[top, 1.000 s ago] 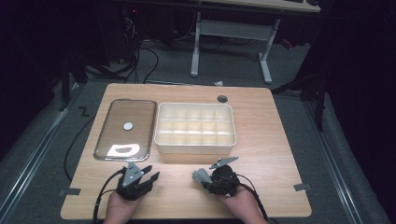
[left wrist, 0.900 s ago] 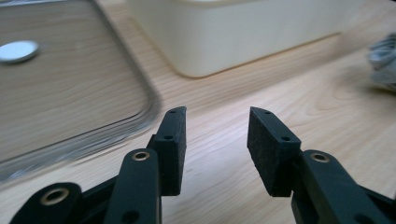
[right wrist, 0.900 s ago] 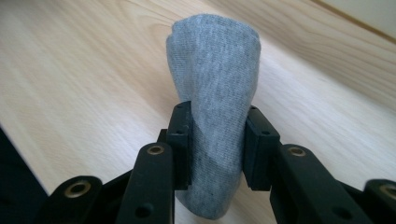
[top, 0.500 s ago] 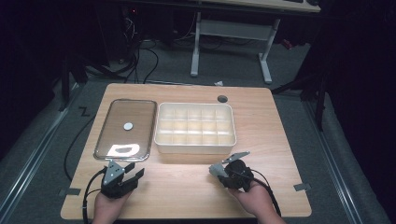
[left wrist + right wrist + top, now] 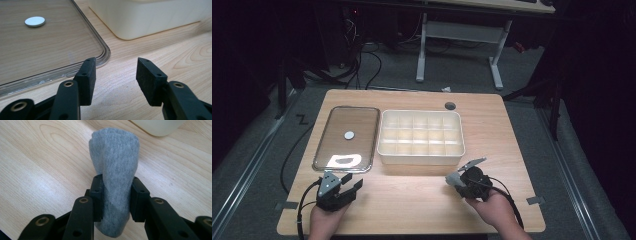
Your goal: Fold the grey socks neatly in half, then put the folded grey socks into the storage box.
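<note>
Right tongs [image 5: 116,195] clamped on a grey sock [image 5: 114,170] near the cream box [image 5: 420,138]; left tongs [image 5: 116,75] just opened, holding nothing. No readable writing.

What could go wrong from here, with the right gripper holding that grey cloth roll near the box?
The sock-like cloth roll is pinched only at mid-length by the right gripper, so it might slip or unroll when moved. The box has small cells, so the roll may snag on a divider. The left gripper, jaws just opening, sits near the lid and could nudge it.
</note>
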